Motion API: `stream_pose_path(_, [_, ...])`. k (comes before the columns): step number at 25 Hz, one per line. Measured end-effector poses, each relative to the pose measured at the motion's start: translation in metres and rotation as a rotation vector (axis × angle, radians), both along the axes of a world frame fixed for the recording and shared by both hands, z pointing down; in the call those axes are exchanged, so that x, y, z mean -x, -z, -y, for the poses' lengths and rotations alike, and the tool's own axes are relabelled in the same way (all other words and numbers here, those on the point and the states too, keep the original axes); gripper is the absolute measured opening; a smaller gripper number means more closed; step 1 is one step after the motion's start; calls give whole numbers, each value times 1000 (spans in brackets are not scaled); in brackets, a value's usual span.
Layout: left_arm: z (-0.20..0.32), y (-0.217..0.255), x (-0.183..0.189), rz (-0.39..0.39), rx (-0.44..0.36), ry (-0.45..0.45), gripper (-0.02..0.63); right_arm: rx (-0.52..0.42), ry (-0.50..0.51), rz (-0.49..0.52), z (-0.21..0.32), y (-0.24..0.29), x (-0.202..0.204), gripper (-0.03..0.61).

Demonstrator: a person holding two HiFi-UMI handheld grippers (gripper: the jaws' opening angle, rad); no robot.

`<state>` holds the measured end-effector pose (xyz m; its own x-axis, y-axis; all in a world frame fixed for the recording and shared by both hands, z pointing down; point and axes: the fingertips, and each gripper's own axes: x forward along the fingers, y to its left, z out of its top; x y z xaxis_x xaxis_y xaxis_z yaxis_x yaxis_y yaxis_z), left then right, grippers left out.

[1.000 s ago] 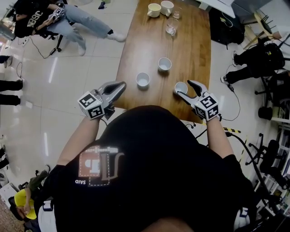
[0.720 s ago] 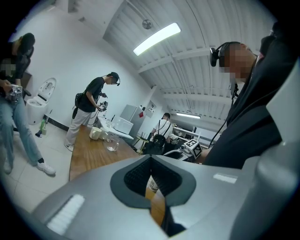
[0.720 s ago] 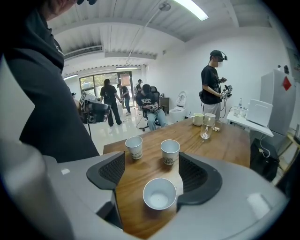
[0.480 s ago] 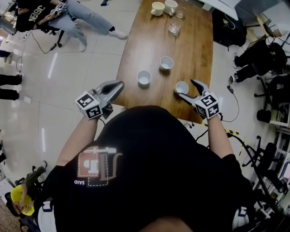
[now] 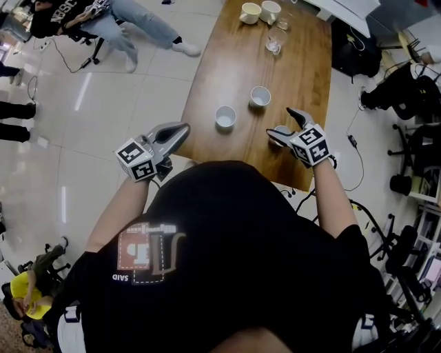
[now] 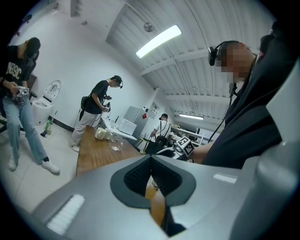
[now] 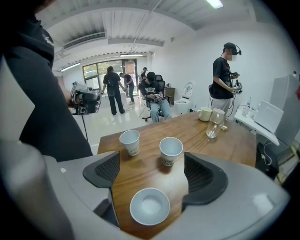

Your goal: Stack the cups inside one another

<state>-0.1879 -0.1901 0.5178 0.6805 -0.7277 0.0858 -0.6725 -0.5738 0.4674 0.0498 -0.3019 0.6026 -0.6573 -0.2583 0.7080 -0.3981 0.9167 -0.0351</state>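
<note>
Three white paper cups stand upright on the wooden table (image 5: 303,76). Two show in the head view: the left cup (image 5: 225,116) and the middle cup (image 5: 260,96). My right gripper (image 5: 282,122) is tilted down over the third, which it mostly hides there. In the right gripper view this near cup (image 7: 150,206) sits low between the wide jaws of the right gripper (image 7: 152,173). The jaws have just been opening, and the pads are clear of the cup. Beyond stand the left cup (image 7: 130,141) and the middle cup (image 7: 171,150). My left gripper (image 5: 180,129) is shut and empty, off the table's left edge.
Two mugs (image 5: 250,12) and a glass (image 5: 277,40) stand at the table's far end; the right gripper view shows a mug (image 7: 204,114) and a glass (image 7: 212,129) there too. People stand and sit around the room. Chairs and bags lie right of the table.
My right gripper has moved forward over the near cup and its jaws stand wider apart. The left gripper has stayed where it was.
</note>
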Motion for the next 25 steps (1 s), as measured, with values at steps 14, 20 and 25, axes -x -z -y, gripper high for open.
stream_pose_path(14, [-45, -11, 54, 12, 70, 130, 2, 150, -137, -123, 93, -75, 62, 477])
stream_pose_path(20, [-61, -19, 75, 14, 91, 171, 2, 162, -131, -202, 92, -99, 71, 476])
stream_pose_path(25, [-59, -16, 76, 8, 94, 175, 2, 163, -143, -222, 95, -102, 68, 452])
